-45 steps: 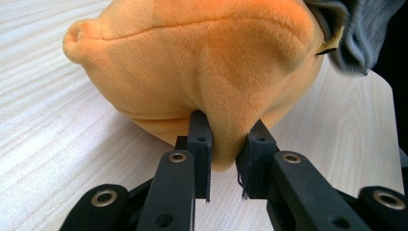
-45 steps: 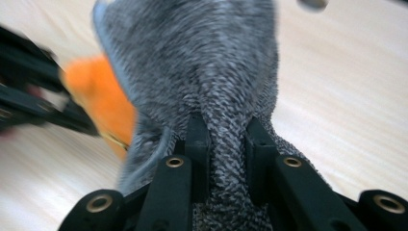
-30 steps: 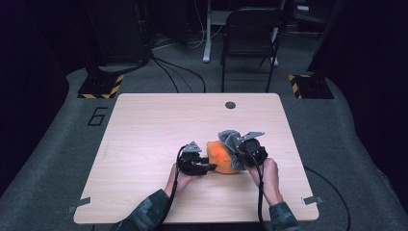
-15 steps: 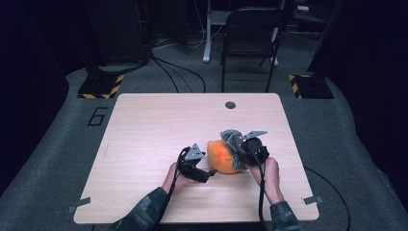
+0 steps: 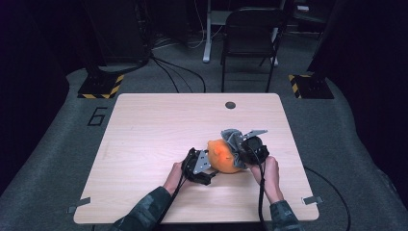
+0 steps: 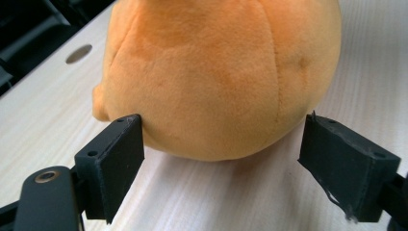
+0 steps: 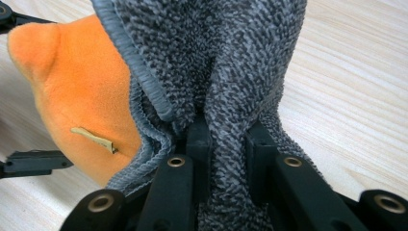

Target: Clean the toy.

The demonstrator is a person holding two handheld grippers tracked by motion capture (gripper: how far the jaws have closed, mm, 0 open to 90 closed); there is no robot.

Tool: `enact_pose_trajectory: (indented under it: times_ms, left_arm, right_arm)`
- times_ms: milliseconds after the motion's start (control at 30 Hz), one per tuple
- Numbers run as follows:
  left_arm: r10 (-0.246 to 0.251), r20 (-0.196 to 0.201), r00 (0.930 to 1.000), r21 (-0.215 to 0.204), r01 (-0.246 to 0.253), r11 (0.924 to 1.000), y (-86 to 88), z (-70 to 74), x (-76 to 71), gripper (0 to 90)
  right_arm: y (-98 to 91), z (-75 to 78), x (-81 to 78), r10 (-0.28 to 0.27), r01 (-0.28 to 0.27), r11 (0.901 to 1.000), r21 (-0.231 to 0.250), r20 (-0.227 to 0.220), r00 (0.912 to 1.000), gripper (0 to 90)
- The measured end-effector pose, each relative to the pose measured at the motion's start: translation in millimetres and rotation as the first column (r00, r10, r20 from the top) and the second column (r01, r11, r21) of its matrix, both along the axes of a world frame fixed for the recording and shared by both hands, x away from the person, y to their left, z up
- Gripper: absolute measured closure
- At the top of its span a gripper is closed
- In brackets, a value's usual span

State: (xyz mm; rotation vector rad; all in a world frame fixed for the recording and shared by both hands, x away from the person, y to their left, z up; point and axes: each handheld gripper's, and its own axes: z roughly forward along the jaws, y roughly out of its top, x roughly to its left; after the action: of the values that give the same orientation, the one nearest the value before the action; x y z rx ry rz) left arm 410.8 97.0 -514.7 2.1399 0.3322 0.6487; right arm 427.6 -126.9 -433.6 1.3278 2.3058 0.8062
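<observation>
Dim room, pale wood counter (image 5: 144, 144). Orange plush (image 5: 222, 156) sits near its front centre. Left gripper (image 6: 223, 159) has just opened; its jaws stand apart, flanking the plush's base, one touching. Right gripper (image 7: 226, 159), jaws together, pinches a grey cloth (image 7: 216, 57) draped over the plush's far side. Nothing obstructs.

Orange plush toy (image 5: 222, 156) on table, grey cloth (image 5: 232, 137) draped over

The plush toy (image 6: 216, 77) is plain orange; the cloth (image 7: 226, 67) speckled grey and black; the table (image 5: 144, 130) pale wood-grain.
</observation>
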Motion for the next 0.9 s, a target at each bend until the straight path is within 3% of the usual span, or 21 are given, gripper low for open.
enact_pose_trajectory:
  times_ms: [133,333,567,733,800,867,900]
  left_arm:
    - [0.007,0.032,0.9995,0.011,-0.008,0.9999,-5.4,-2.9,-0.5,17.5]
    - [0.019,0.060,0.9980,0.012,-0.020,0.9997,-6.6,-4.3,-2.4,35.8]
    - [0.019,0.057,0.9982,0.024,-0.021,0.9995,-7.5,-4.8,-3.7,61.1]
    - [0.031,0.045,0.9985,0.011,-0.032,0.9994,-7.0,-3.5,-4.3,68.1]
    - [0.033,0.041,0.9986,0.009,-0.034,0.9994,-6.4,-3.1,-4.1,69.6]
    - [0.032,0.027,0.9991,-0.001,-0.032,0.9995,-4.7,-3.5,-3.0,70.1]
    - [0.034,0.023,0.9992,-0.006,-0.034,0.9994,-4.3,-3.7,-2.6,70.3]
  right_arm:
    - [0.1,-0.3,0.4,-0.001,0.001,1.0000,-0.003,-0.002,1.0000,76.8]
    - [0.2,-1.4,0.6,-0.017,0.017,0.9999,-0.002,-0.002,0.9999,76.9]
    - [0.7,-1.2,0.4,-0.004,0.004,1.0000,-0.004,-0.001,1.0000,76.9]
    - [-2.4,4.3,-1.8,-0.006,0.006,1.0000,0.000,0.026,0.9996,76.8]
    - [-10.4,11.4,-3.1,-0.036,0.035,0.9993,0.009,0.043,0.9984,76.9]
    - [-24.1,16.8,-3.9,-0.099,0.101,0.9947,-0.020,0.060,0.9933,76.9]
    - [-34.3,17.0,-2.6,-0.123,0.124,0.9922,-0.008,0.064,0.9903,76.9]
